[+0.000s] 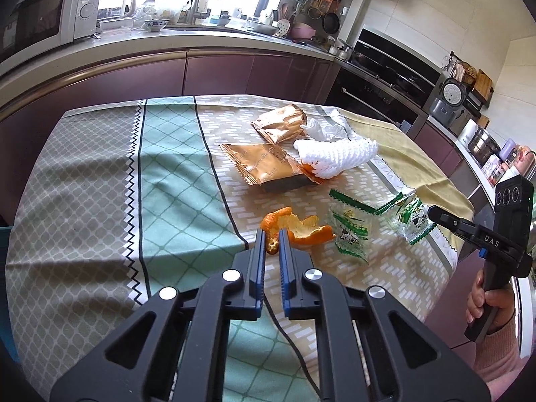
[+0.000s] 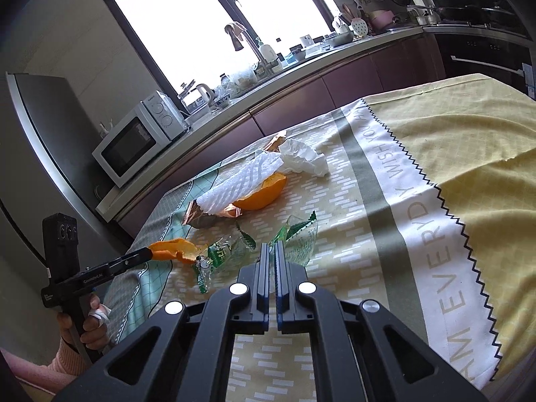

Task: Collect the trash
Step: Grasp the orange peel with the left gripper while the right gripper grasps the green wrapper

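The left gripper point(image 1: 272, 234) pinches one end of the orange peel point(image 1: 301, 229), and the rest of the peel sticks out past its tips over the tablecloth point(image 1: 100, 181). The right gripper point(image 2: 272, 248) is closed tight on a corner of a clear green wrapper point(image 2: 296, 234). Farther back on the table lie 2 gold packets point(image 1: 264, 164), a white foam net point(image 1: 335, 157) and a crumpled tissue point(image 2: 301, 157).

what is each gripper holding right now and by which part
Left gripper pinches the orange peel by its near end. Right gripper grips the clear green-edged wrapper at its near edge.
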